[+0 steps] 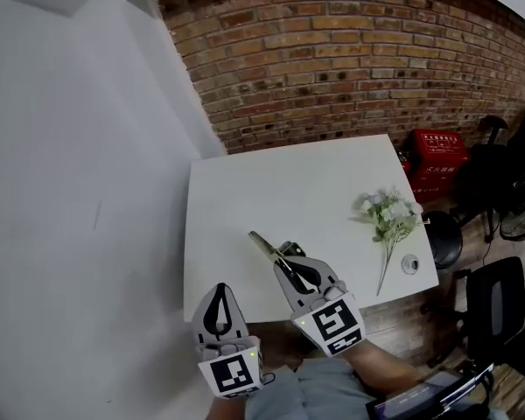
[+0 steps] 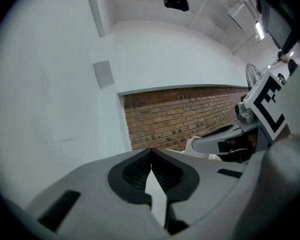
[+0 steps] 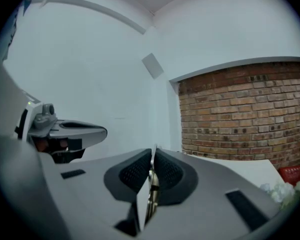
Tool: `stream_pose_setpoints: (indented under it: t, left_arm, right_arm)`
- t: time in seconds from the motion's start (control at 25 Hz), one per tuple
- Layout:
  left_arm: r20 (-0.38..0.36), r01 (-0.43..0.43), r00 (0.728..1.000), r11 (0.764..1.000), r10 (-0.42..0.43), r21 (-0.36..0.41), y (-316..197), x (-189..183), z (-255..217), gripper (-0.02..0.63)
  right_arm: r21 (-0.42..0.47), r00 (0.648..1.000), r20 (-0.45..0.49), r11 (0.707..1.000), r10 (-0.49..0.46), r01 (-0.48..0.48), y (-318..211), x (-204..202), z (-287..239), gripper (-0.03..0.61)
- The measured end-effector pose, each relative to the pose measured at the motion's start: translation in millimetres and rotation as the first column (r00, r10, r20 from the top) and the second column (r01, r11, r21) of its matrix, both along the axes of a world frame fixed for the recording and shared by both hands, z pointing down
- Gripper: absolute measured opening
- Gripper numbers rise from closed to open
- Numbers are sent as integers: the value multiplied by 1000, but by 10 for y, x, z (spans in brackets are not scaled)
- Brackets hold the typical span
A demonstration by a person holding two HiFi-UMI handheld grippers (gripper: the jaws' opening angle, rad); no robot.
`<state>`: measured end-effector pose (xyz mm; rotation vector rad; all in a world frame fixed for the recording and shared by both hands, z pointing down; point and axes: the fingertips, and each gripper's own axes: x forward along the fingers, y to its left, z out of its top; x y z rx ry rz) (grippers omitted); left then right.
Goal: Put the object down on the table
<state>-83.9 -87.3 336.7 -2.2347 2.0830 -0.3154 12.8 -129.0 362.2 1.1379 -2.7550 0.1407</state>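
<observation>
My right gripper (image 1: 285,257) is shut on a slim metal tool that looks like a pair of scissors (image 1: 264,244). Its point sticks out up and to the left, over the front of the white table (image 1: 245,186). In the right gripper view the thin metal blade (image 3: 152,178) is pinched upright between the dark pads of the right gripper (image 3: 152,165). My left gripper (image 1: 219,290) hangs at the table's front left edge. In the left gripper view the left gripper (image 2: 151,165) has its pads together with nothing between them.
A bunch of white flowers with green stems (image 1: 388,218) lies on the right side of the table, with a small roll (image 1: 409,263) near the right front corner. A red crate (image 1: 438,161) and black chairs (image 1: 497,297) stand to the right. A brick wall (image 1: 350,51) runs behind.
</observation>
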Motion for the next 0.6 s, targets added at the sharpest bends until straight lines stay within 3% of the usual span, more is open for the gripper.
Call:
stream_pose_setpoints:
  t: [0.24,0.6]
  left_arm:
    - [-4,46,999,998,-45,44,-335,-384,-173,9]
    - [-33,43,999,999,-43,3,-784,-880,-44,9]
  right_arm:
    - [33,999,-22,999,-30,31,-382,-315,-178,23]
    - [1,997,-71,1000,-9,9,-848,-740,-20,23]
